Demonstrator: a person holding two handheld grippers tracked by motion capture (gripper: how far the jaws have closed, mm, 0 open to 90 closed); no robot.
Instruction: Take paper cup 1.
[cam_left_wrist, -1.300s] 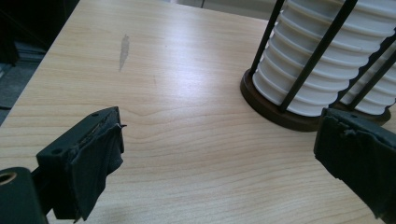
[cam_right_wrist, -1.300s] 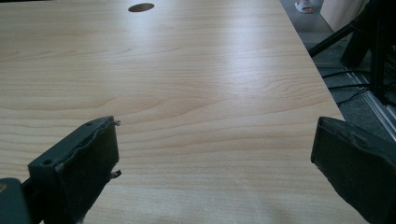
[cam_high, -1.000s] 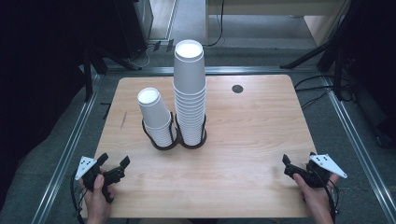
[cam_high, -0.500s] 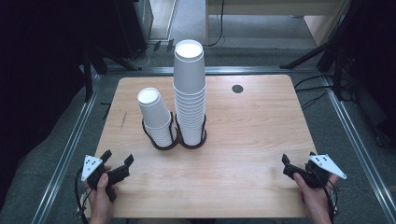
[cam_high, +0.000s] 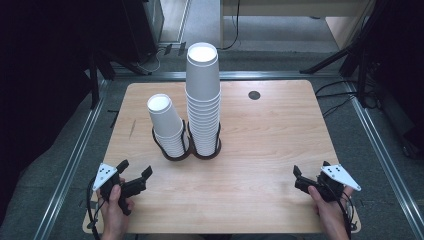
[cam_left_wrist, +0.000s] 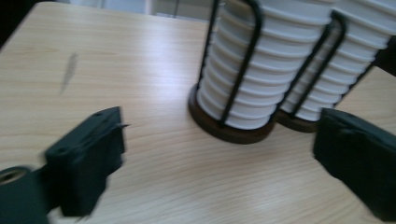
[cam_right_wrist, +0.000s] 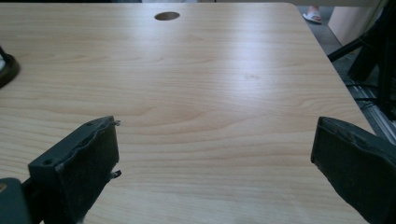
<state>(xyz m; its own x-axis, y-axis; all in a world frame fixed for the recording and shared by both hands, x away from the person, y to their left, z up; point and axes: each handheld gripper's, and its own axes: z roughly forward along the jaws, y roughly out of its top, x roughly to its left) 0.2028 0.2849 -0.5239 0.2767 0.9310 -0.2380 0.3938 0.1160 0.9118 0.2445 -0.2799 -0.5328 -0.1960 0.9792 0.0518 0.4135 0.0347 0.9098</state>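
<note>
Lab test bay, bare wooden table (cam_high: 260, 150), metal floor rails (cam_high: 70, 165), trailing cables (cam_high: 340, 95)

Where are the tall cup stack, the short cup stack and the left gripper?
Tall cup stack (cam_high: 203, 100): high view, on the side of the stacked white cups.
Short cup stack (cam_high: 166, 122): high view, on the side of the top cup.
Left gripper (cam_high: 134, 175): high view, between its open jaws' tips.

Wood table (cam_high: 280, 150), grey floor (cam_high: 45, 170), dark surrounds
</note>
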